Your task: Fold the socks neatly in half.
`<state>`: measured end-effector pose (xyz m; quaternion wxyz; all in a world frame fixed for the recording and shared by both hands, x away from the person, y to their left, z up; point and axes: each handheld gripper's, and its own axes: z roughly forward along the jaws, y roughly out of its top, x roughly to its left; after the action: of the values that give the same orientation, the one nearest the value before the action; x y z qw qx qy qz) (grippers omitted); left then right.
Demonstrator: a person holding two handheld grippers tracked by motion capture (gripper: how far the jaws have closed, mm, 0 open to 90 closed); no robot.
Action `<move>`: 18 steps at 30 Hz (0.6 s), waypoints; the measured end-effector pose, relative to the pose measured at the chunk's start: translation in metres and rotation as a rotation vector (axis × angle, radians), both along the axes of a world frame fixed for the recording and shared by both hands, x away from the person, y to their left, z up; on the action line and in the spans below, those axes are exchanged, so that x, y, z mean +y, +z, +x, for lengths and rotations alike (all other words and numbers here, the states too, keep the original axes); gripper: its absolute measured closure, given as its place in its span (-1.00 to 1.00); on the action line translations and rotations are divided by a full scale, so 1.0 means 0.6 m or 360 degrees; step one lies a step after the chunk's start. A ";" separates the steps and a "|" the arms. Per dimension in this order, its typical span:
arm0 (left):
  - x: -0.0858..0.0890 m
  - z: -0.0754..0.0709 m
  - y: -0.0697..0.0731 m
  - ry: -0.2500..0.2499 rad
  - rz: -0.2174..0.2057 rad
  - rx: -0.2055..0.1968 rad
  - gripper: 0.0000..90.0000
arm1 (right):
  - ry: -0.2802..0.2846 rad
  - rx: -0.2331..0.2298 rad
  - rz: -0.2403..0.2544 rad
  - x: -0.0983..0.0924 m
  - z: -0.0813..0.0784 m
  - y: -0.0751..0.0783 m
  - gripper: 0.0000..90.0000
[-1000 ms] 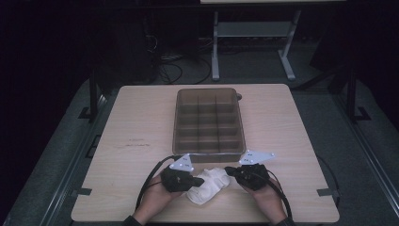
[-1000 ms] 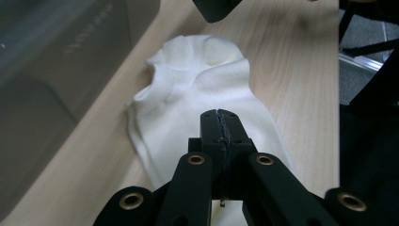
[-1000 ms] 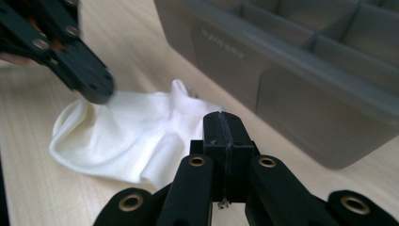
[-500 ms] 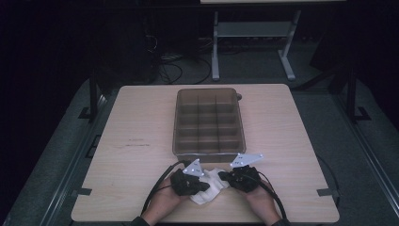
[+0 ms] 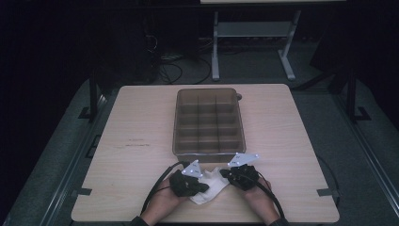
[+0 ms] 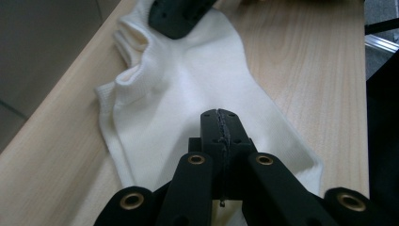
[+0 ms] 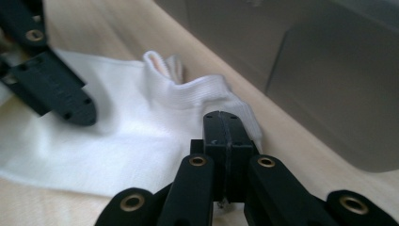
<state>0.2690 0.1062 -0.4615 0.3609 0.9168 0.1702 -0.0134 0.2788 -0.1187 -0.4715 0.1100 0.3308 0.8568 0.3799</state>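
Jaws of left gripper [image 5: 203,184] and right gripper [image 5: 225,173] are pressed together, nothing visibly between them, tips over a white sock [image 5: 210,188]. Sock lies flat at table's [image 5: 141,122] near edge, just before the compartment box [image 5: 209,120].

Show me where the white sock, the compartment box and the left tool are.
white sock [image 6: 188,94]: left gripper view, on the flat middle of the fabric.
compartment box [image 5: 208,121]: high view, on a middle divider.
left tool [image 6: 221,123]: left gripper view, where its closed tips meet.
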 end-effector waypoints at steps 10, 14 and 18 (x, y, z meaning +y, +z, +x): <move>-0.010 0.001 -0.001 -0.0023 -0.0019 0.0029 1.00 | -0.0012 -0.0009 0.0002 -0.005 0.009 -0.001 1.00; -0.010 0.001 -0.001 -0.0024 -0.0016 0.0027 1.00 | -0.0004 -0.0011 0.0068 -0.011 0.008 0.002 0.80; -0.009 0.001 -0.001 -0.0027 -0.0020 0.0033 1.00 | -0.0040 -0.0030 0.0107 -0.018 0.008 0.007 0.57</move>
<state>0.2695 0.1008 -0.4623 0.3648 0.9157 0.1662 -0.0271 0.2836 -0.1295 -0.4674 0.1118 0.3415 0.8383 0.4101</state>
